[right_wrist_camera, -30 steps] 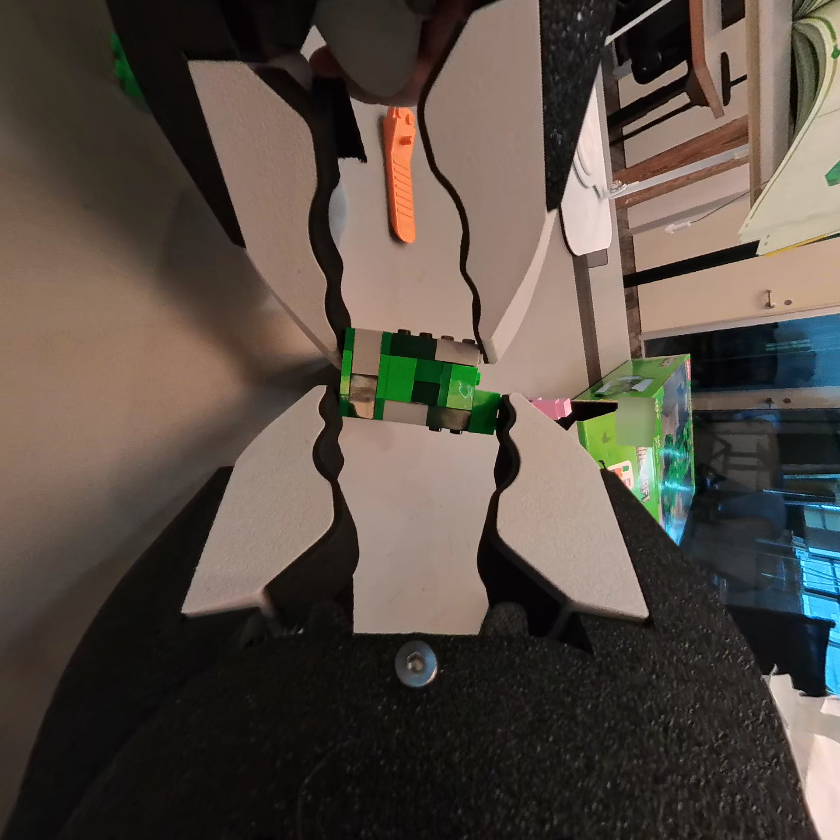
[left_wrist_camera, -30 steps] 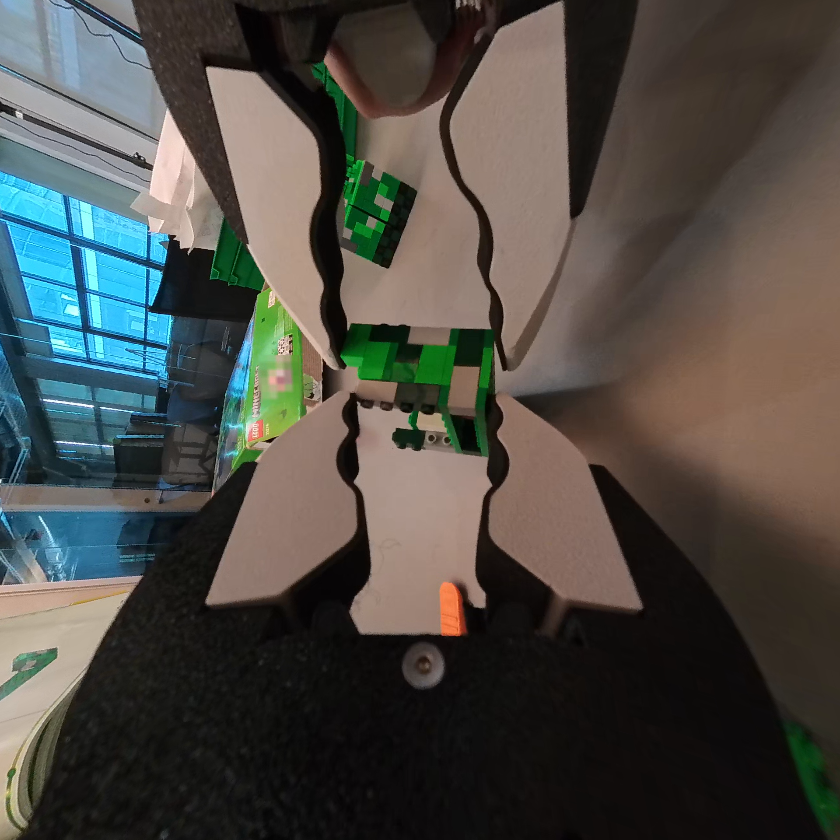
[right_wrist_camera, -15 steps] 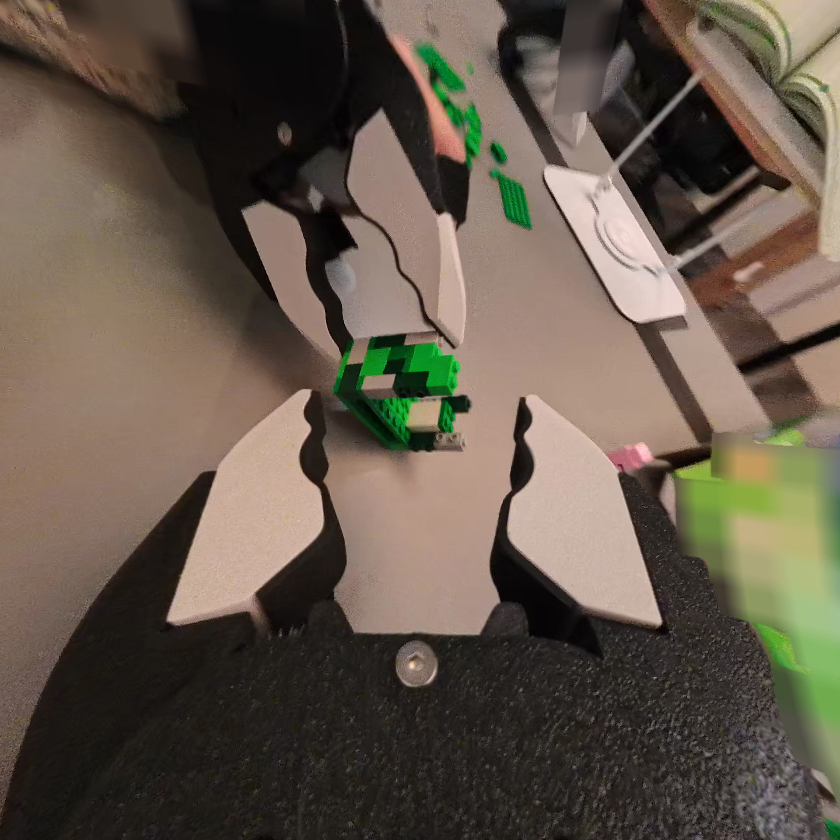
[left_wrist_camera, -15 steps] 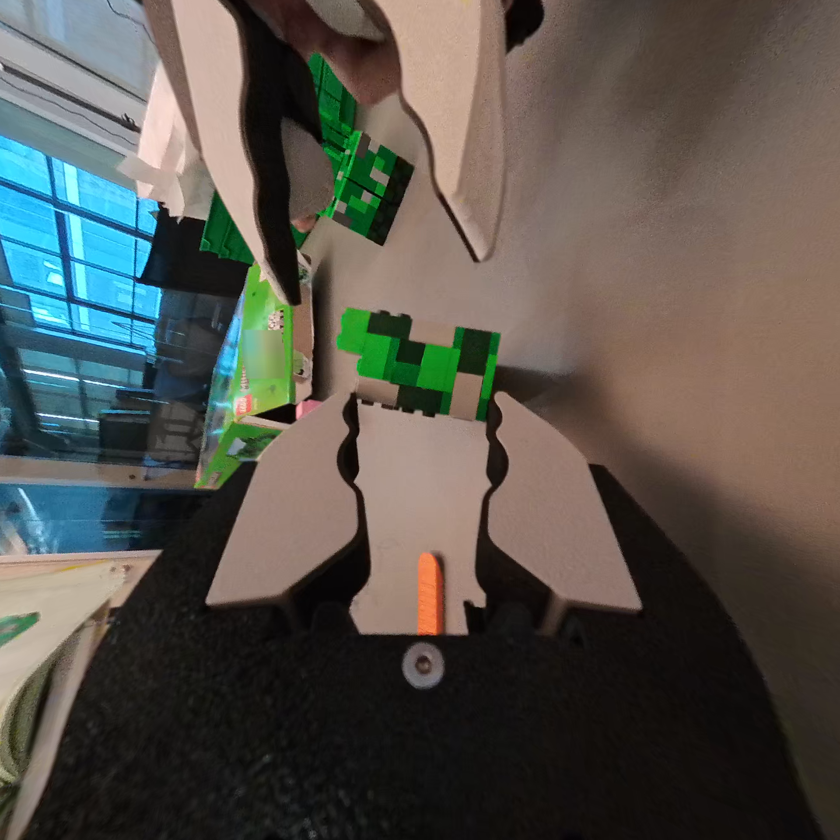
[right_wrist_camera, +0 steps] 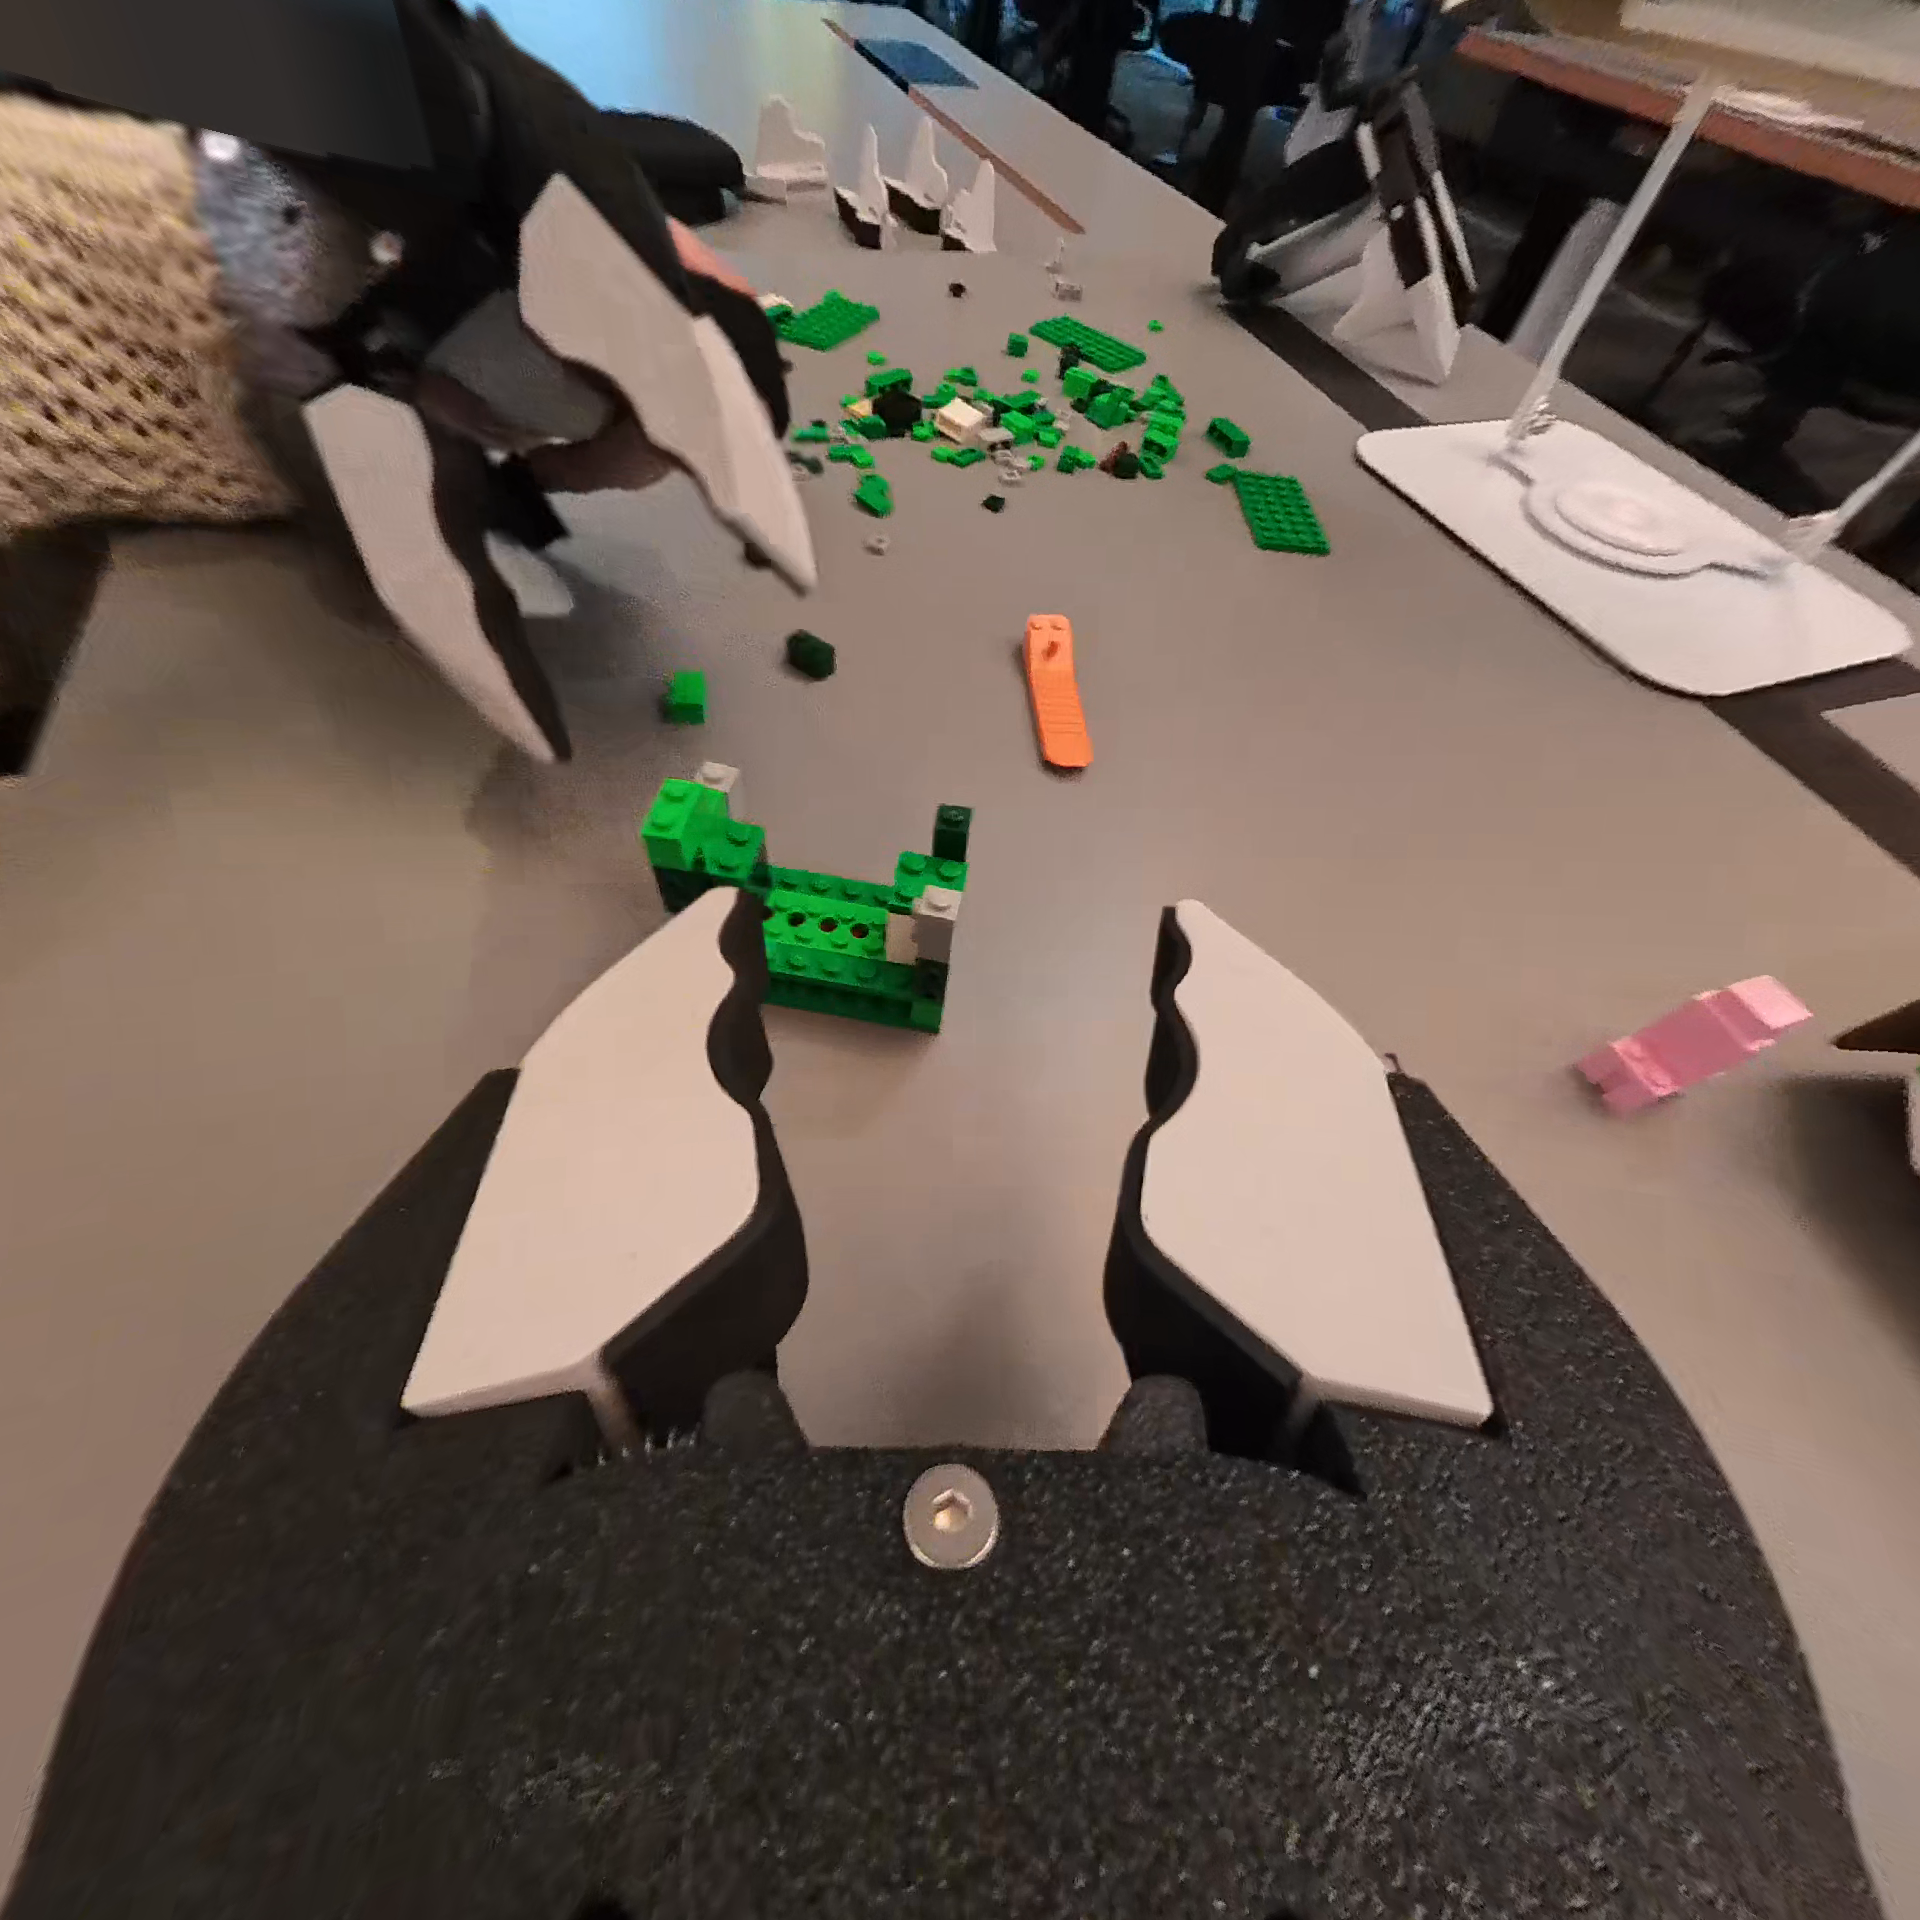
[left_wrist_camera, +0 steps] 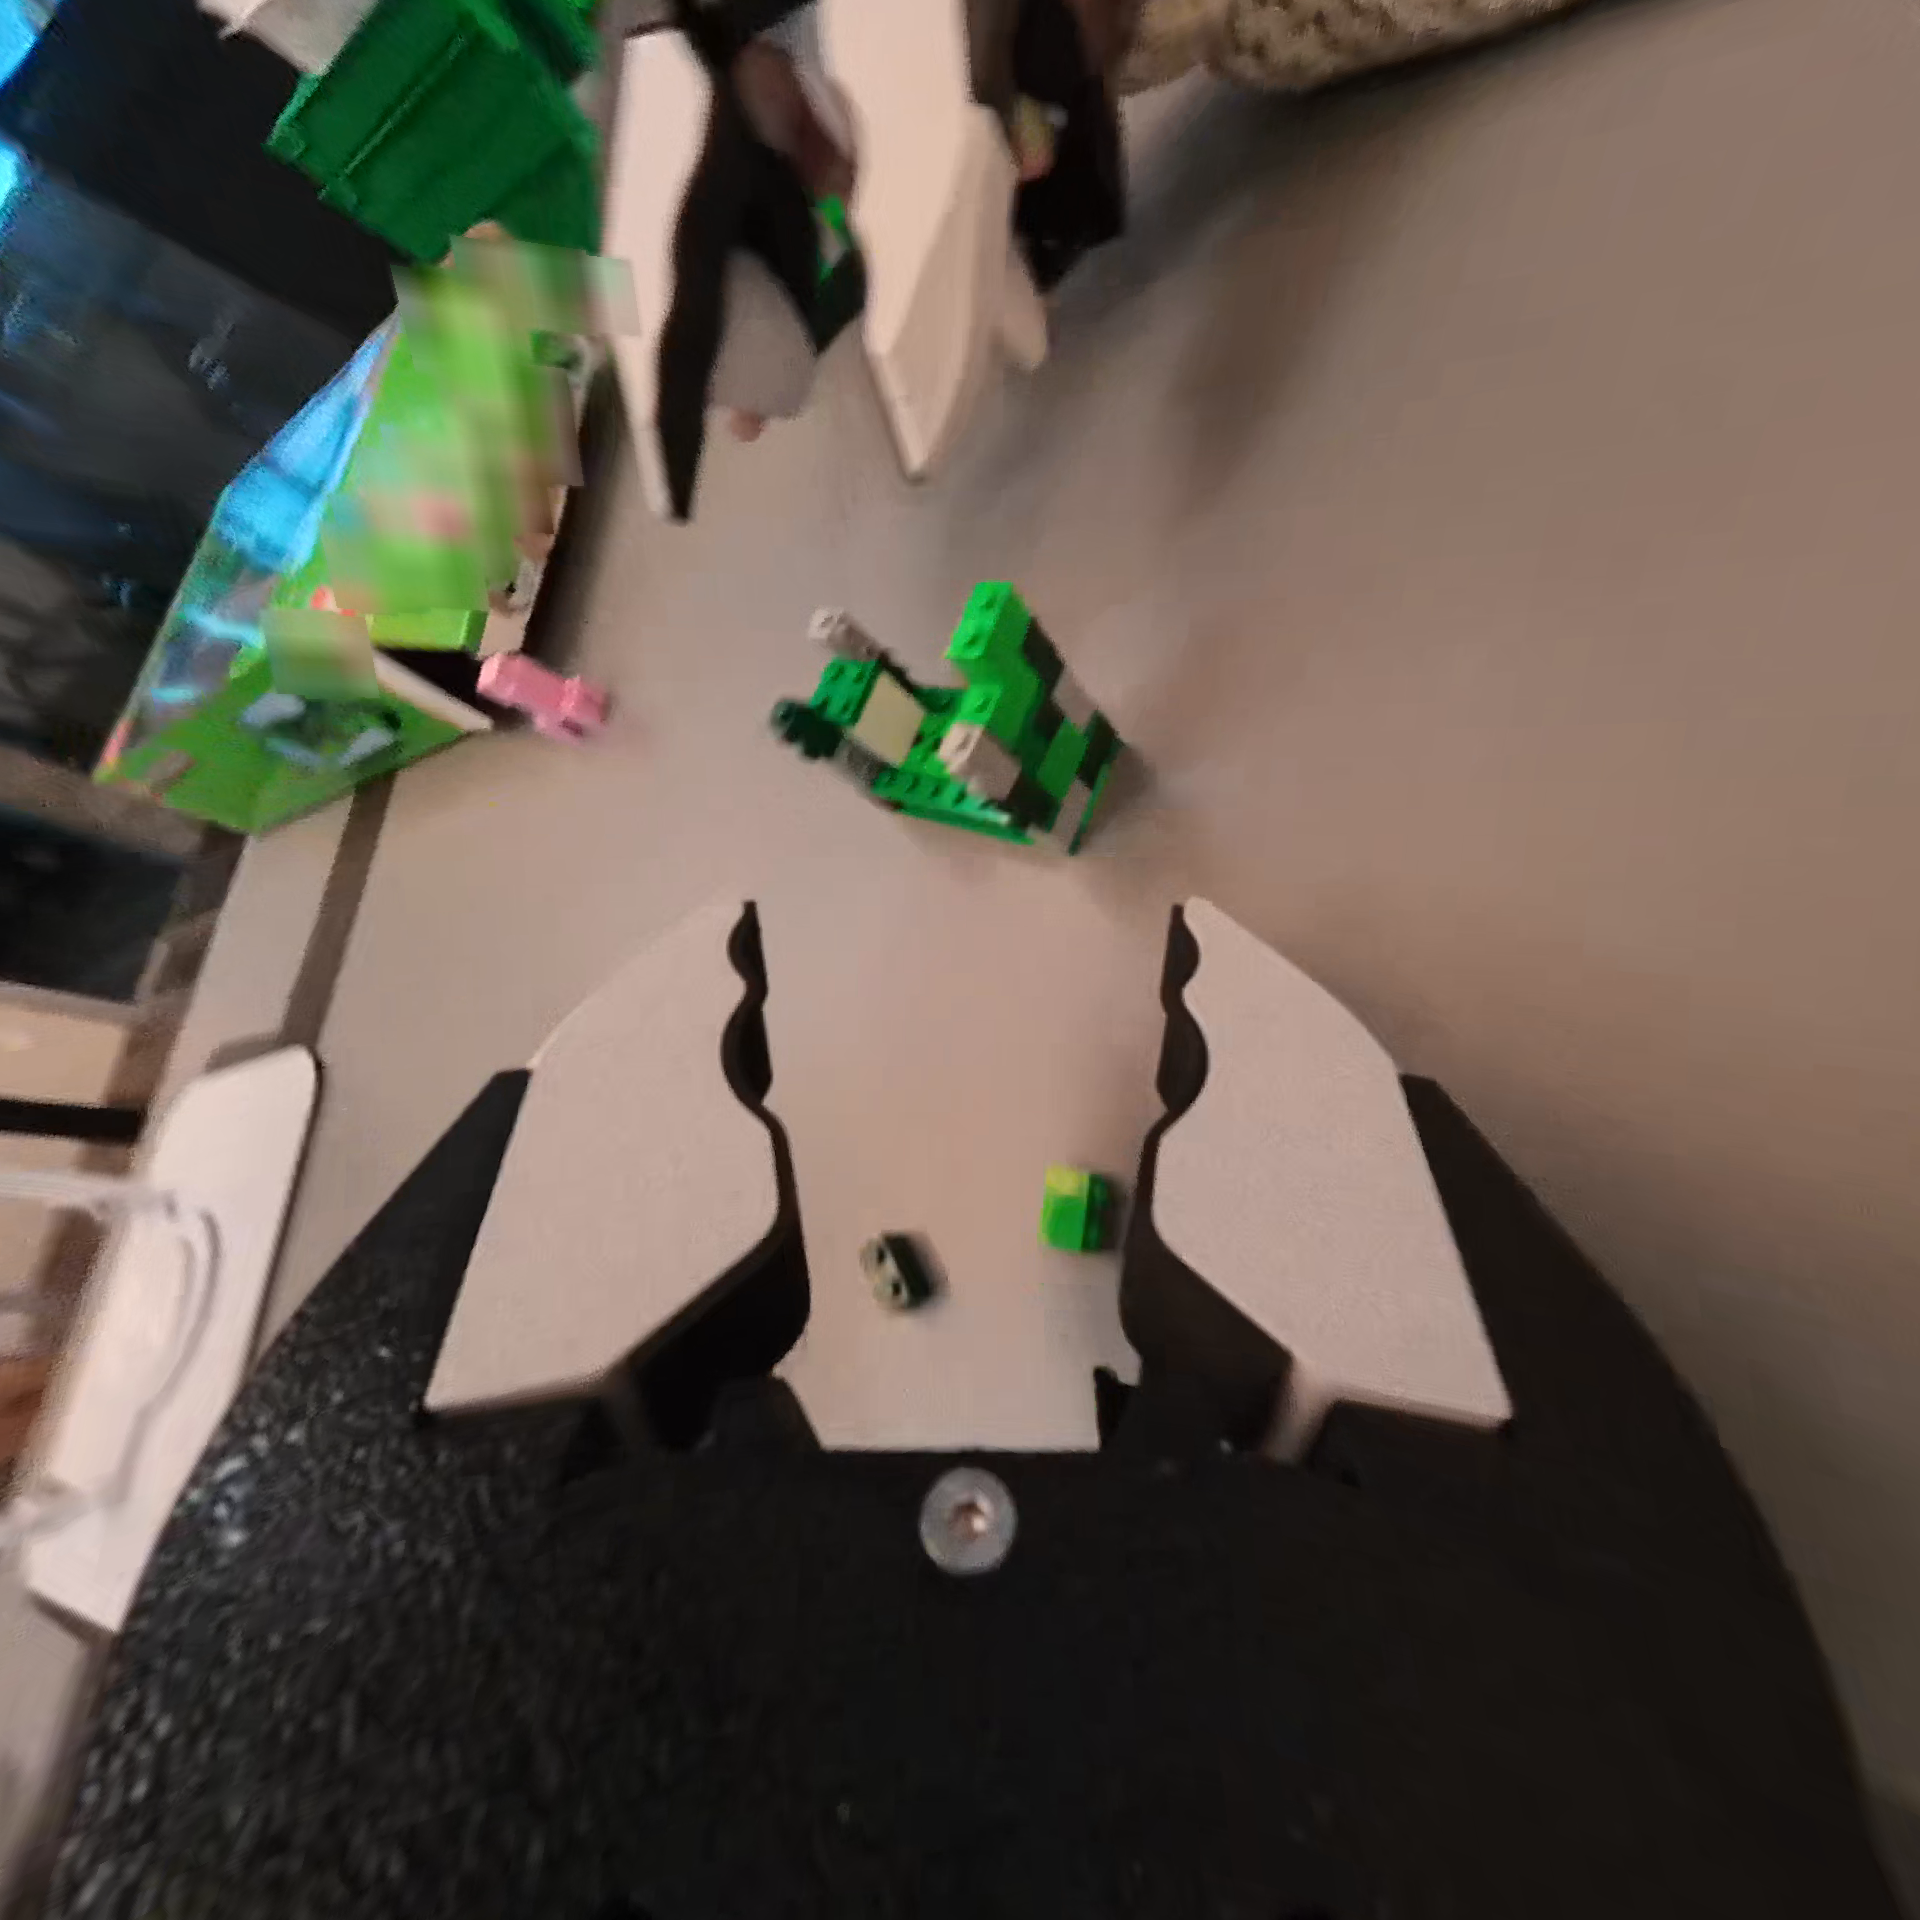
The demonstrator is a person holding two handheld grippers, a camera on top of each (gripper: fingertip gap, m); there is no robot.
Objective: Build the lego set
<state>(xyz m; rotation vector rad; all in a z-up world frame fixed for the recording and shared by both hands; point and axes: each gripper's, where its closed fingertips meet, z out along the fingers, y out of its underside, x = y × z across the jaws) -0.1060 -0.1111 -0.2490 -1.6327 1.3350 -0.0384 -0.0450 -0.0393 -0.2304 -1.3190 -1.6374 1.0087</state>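
Now both tools have let go of the build [right_wrist_camera: 821,914]: a second ago each pinched it, but the left tool [left_wrist_camera: 961,920] and right tool [right_wrist_camera: 951,920] are spread and empty, drawn back. It rests on the bench [right_wrist_camera: 1351,831] just ahead of the right tool's tips, so I judge a fresh brick [right_wrist_camera: 684,694] comes next.

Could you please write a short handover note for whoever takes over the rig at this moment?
Left claw: open, empty.
Right claw: open, empty.
The partly built green and grey brick model sits free on the grey table, between the claws.
Loose: small bright green brick, dark two-stud piece, orange plastic brick separator, pile of green bricks and plates.
Left: more bricks to add; the model looks unfinished.
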